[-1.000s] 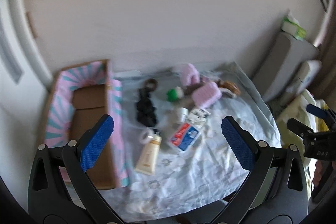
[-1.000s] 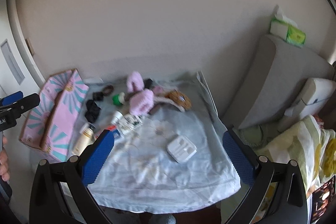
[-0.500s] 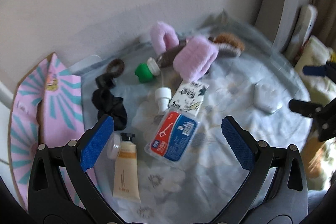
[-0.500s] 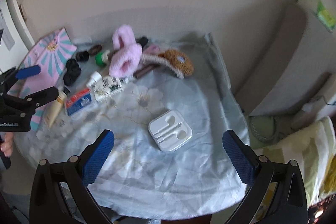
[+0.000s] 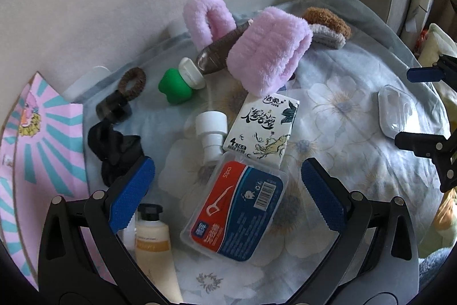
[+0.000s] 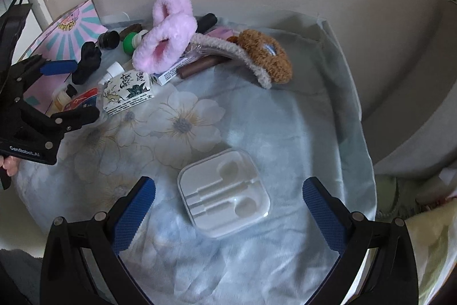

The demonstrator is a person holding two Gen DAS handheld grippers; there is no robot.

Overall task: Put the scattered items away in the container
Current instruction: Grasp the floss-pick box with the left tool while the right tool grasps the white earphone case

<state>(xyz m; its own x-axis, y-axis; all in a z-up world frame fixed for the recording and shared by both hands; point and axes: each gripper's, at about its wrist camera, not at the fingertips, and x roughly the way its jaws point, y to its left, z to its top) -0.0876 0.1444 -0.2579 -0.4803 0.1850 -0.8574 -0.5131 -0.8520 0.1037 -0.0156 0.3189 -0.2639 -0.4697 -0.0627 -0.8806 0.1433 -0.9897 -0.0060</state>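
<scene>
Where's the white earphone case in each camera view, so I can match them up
Left wrist: white earphone case at far right edge, beside the right gripper.
Right wrist: low centre, between the open jaws.
Shared landmark: tissue pack.

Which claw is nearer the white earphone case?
Right. The right claw brackets the earphone case; the left claw sits over the floss pick box, well away.
</scene>
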